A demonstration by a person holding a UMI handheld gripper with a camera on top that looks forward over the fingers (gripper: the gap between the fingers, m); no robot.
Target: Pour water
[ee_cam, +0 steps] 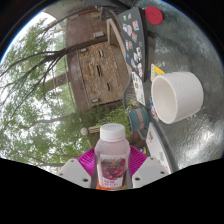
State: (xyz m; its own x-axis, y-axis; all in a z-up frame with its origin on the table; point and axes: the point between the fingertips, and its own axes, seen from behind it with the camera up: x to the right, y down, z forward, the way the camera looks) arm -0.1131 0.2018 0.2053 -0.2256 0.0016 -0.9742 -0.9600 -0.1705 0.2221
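Observation:
A small clear bottle [112, 155] with a white cap and a red fruit label sits between my gripper's [112, 172] fingers. Both magenta pads [89, 160] press against its sides, so the gripper is shut on it. The view is tilted steeply. A white cup [177, 96] stands on the grey table [190, 140], beyond and to the right of the bottle, its open mouth facing me. The bottle's lower part is hidden behind the fingers.
A red cap or lid [153, 15] lies far off on the table. A strip of colourful cards or boxes [137, 60] runs along the table's edge. Past the edge are trees and a wooden structure [95, 60].

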